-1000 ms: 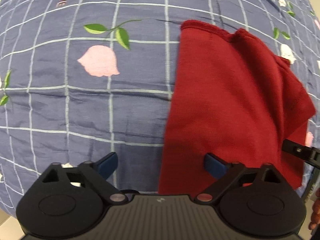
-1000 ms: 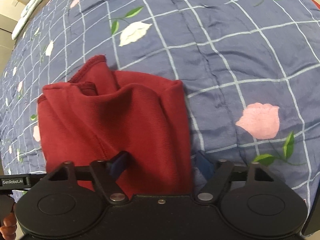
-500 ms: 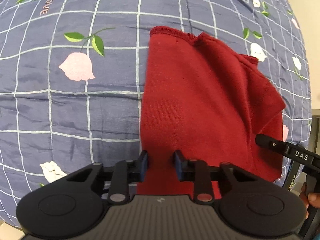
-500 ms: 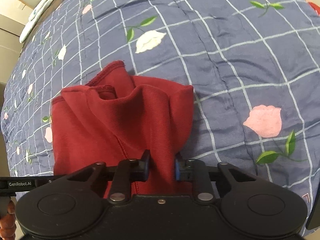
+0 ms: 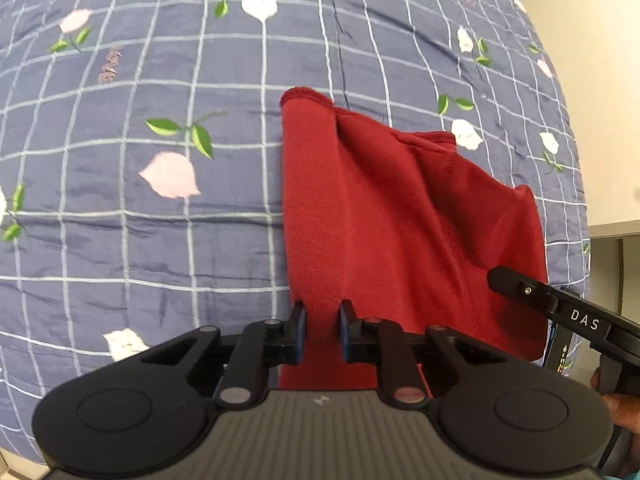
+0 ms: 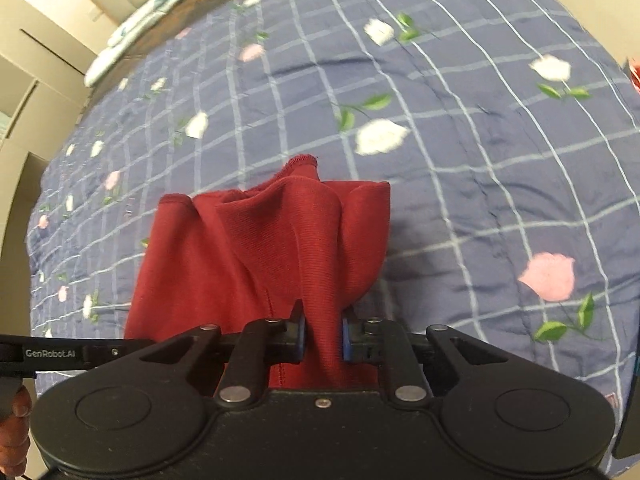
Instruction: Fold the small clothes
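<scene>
A small dark red knit garment hangs partly lifted over a blue checked bedspread with flowers. My left gripper is shut on its near left edge, cloth pinched between the blue pads. In the right wrist view the same red garment bunches into folds, and my right gripper is shut on its near right edge. The garment's far hem still rests on the bed. The right gripper's arm shows at the lower right of the left wrist view.
The bedspread spreads wide on all sides of the garment. Pale folded bedding lies at the far end by a headboard. A wall and furniture edge lie past the bed's right side. A hand holds the left gripper's handle.
Both grippers closed on the garment's near edge, from open a second ago. They have since lifted it toward the cameras, so the cloth hangs and bunches while the bed drops further away.
</scene>
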Motion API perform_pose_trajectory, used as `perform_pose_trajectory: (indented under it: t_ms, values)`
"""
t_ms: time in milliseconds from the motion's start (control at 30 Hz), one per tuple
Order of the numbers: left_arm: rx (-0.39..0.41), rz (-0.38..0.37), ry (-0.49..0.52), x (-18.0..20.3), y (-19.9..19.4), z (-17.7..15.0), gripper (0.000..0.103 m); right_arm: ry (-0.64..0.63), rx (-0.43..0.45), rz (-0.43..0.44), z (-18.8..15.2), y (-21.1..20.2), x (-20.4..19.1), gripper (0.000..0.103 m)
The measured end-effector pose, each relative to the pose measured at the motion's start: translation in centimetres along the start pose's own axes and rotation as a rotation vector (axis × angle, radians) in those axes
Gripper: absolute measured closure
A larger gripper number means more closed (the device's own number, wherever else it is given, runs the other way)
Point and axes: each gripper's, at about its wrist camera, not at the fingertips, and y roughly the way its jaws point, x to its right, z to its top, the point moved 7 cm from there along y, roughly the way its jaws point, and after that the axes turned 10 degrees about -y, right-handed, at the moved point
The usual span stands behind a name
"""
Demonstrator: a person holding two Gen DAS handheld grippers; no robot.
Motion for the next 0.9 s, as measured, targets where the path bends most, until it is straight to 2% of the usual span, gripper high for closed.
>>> perform_pose_trajectory:
  t_ms: [233,533,667,800,900]
  values:
    - [0.078,0.004,-0.036,-3.6,-4.2,1.2,0.086,-0.038,0.057,0.049,1.6,0.0,-5.3,0.086]
    - [0.148,0.064,-0.099,-10.7,-7.4,3.1,0.086,-0.135,0.03,0.105,2.5,3.0,-13.4,0.086]
    - [0.14,0.069,-0.132,-13.5,-6.7,3.3,0.086,-0.135,-0.016,0.082,2.2,5.1,-15.1,0.085]
    - [0.091,0.072,-0.184,-15.7,-4.6,2.8,0.085,-0.133,-0.087,0.036,0.9,7.3,-15.2,0.085]
    - [0.058,0.075,-0.187,-16.5,-3.0,2.2,0.085,-0.139,-0.121,-0.004,-0.2,8.4,-14.8,0.084]
